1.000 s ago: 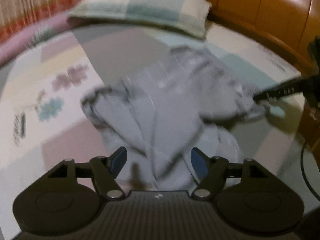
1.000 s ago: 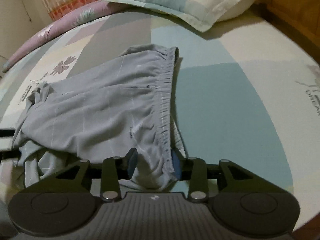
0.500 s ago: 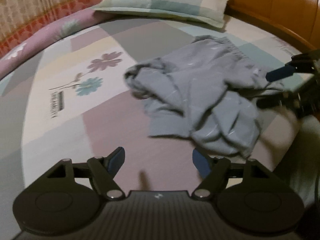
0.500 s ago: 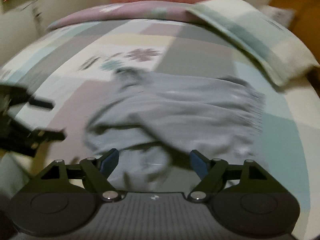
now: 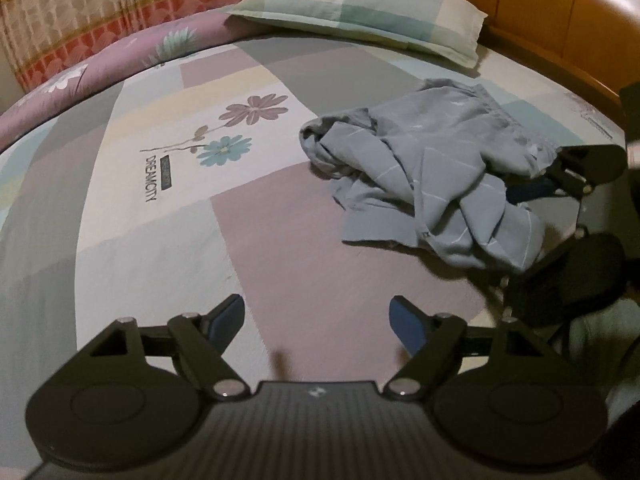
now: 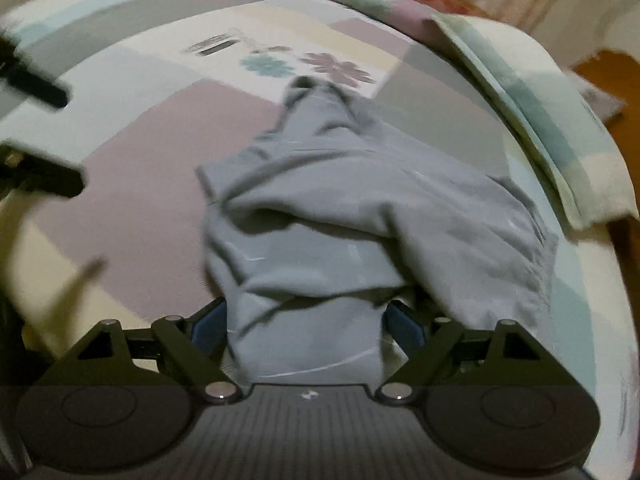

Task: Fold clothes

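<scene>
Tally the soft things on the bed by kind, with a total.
Grey garments: 1
Pillows: 1
Pink quilts: 1
Total: 3

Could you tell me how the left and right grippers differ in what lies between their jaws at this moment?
The left gripper has only bare bedsheet between its jaws; the right gripper straddles the grey shorts, its pads not pressing. The left stands clear of the shorts. Both stand open.
</scene>
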